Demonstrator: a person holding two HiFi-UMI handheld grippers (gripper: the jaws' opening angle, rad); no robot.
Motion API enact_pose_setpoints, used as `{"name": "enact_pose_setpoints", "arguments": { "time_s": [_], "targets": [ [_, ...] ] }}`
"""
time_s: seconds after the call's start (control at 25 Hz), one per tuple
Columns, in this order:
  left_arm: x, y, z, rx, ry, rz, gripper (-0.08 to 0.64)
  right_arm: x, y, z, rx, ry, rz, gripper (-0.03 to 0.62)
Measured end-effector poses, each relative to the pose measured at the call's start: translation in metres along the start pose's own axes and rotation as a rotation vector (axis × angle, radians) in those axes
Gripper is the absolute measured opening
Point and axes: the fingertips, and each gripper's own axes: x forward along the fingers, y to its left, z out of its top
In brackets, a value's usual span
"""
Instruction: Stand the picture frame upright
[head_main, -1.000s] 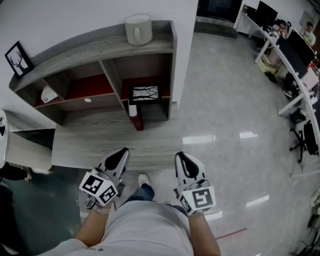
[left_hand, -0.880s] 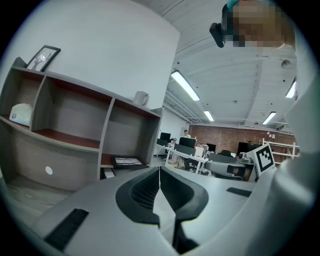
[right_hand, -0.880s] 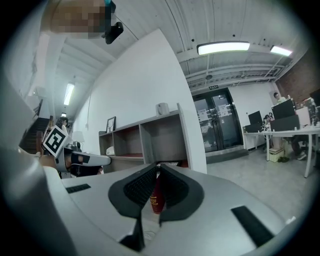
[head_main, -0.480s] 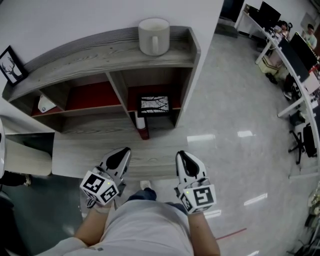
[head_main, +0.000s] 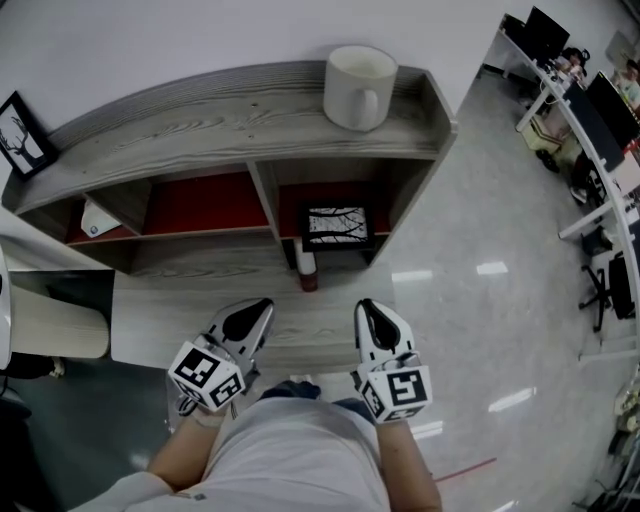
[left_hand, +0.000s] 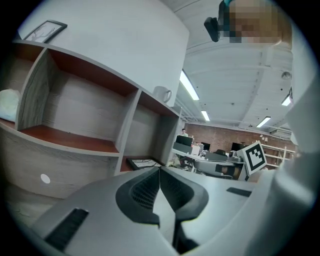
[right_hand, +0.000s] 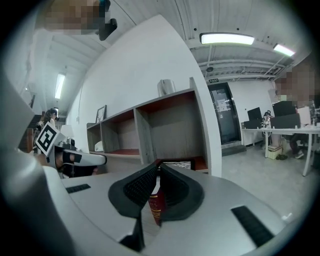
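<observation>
The picture frame (head_main: 337, 226) lies flat on the lower right shelf of a grey wooden shelf unit (head_main: 230, 110), its black-and-white tree print facing up. It also shows in the left gripper view (left_hand: 142, 162) and in the right gripper view (right_hand: 177, 164). A red can (head_main: 307, 270) stands just in front of that compartment, left of the frame, and appears behind the right gripper's jaws (right_hand: 156, 205). My left gripper (head_main: 258, 308) and right gripper (head_main: 366, 308) hover side by side, short of the shelf, both shut and empty.
A white mug (head_main: 358, 73) stands on top of the shelf unit, and a small black frame (head_main: 24, 120) stands upright at its far left. A white object (head_main: 97, 218) sits in the left compartment. Office desks with monitors (head_main: 590, 110) lie far right across the glossy floor.
The shelf unit has drawn closer and shifted right in the head view as both grippers moved toward it together. Neither gripper's jaws have changed.
</observation>
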Motion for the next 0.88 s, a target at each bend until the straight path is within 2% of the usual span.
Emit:
{"name": "enact_pose_setpoints", "arguments": {
  "time_s": [0.32,0.64,0.72,0.88],
  "targets": [
    [-0.01,0.027,0.002,-0.009,0.002,0.008,0.017,0.038,0.005,-0.013,0.099,0.017,-0.012,0.032],
    [-0.02,0.033,-0.001,-0.015,0.013,0.047,0.017,0.061,-0.005,-0.032,0.323,0.04,-0.015,0.032],
    [-0.021,0.032,-0.002,-0.014,0.017,0.061,0.017,0.065,-0.007,-0.036,0.399,0.032,-0.004,0.034],
    [-0.02,0.031,-0.002,-0.022,0.02,0.097,0.017,0.076,-0.015,-0.043,0.639,0.011,0.04,0.034]
  ]
}}
